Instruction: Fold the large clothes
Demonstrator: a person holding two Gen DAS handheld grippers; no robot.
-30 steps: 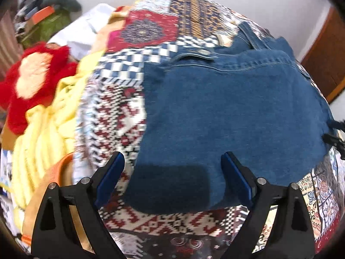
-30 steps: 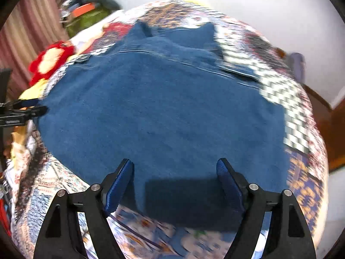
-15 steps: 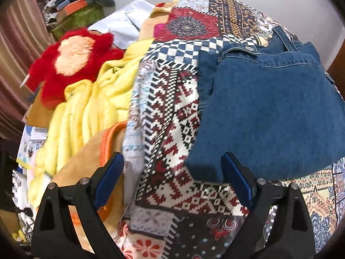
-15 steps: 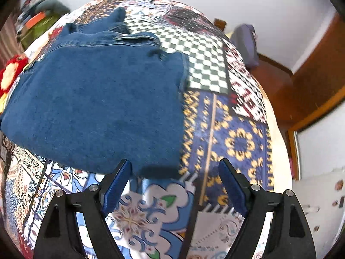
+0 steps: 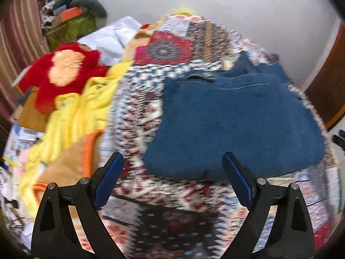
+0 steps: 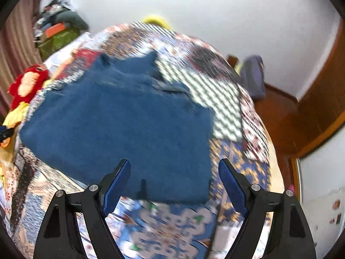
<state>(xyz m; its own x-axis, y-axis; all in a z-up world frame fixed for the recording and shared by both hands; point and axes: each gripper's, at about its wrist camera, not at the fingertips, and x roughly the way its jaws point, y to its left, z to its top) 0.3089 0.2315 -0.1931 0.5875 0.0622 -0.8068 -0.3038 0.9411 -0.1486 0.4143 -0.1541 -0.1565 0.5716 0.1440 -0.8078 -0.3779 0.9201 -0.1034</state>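
Note:
A pair of blue jeans [image 5: 235, 116] lies folded into a flat block on the patchwork bedspread [image 5: 133, 116]. My left gripper [image 5: 172, 173] hangs open above the near left corner of the jeans, nothing between its blue pads. In the right wrist view the jeans [image 6: 120, 127] fill the middle, and my right gripper [image 6: 174, 179] is open above their near edge, clear of the cloth. A tip of the other gripper shows at each view's side edge. Both views are blurred.
A red plush toy [image 5: 60, 71], a yellow cloth [image 5: 73, 116], an orange-trimmed bag [image 5: 71, 161] and white sheets [image 5: 114, 38] crowd the bed's left side. A cluttered green box [image 5: 71, 26] stands in the far corner. Wooden floor [image 6: 278, 116] and a grey bundle [image 6: 253, 77] lie right of the bed.
Both grippers have lifted and drawn back from the jeans, so more of the bed and wall shows. Both views swung aside and back. The jeans stay flat; both grippers stay open.

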